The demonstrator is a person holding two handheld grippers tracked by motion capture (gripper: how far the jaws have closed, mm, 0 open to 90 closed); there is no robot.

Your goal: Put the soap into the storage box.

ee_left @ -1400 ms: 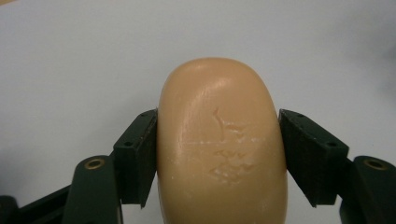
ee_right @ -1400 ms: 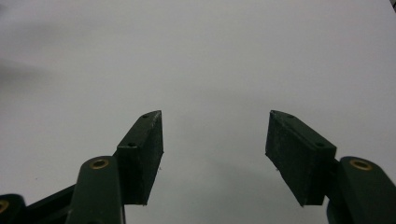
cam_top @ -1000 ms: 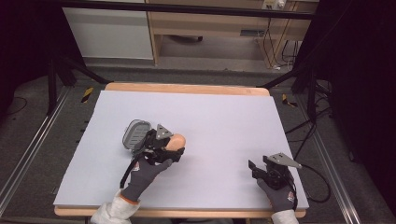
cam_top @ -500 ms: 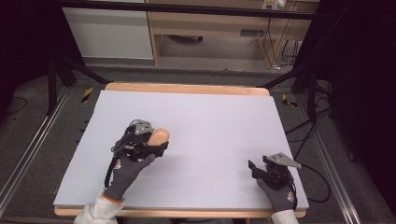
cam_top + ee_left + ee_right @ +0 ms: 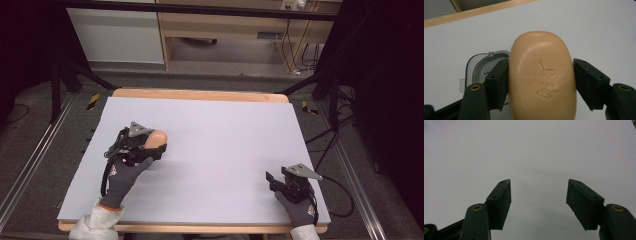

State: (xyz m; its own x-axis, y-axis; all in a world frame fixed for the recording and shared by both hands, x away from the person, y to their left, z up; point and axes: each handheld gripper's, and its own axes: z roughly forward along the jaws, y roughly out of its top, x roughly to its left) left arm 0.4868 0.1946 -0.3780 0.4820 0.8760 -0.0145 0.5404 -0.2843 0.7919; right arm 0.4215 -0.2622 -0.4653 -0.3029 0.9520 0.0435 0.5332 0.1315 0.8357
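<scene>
Pale grey-white table top (image 5: 225, 140) w/ a wooden edge along the far side, dark floor around it, light cabinets at the back.

Left gripper (image 5: 541, 82): pads press both sides of a tan soap bar (image 5: 541, 77), rounded, w/ scuffs and a cracked patch on the face toward the camera. Bar stands on end between the jaws, top rising above the pad tips. Behind the left pad, partly hidden, lies a clear plastic soap dish (image 5: 477, 65) w/ a grey inner part, flat on the table; can't tell if the bar touches it. In the high view the soap bar (image 5: 157, 137) sits in the left gripper (image 5: 159, 146) at the left-middle of the table, gloved left hand (image 5: 125, 172) behind it, white sleeve at the near edge.

Right gripper (image 5: 539, 192): jaws partly apart, nothing between them, bare table beyond. High view puts the right gripper (image 5: 274, 181) near the front right corner, well apart from the soap, gloved right hand (image 5: 300, 207) on it, cable trailing off the table's right side.
</scene>
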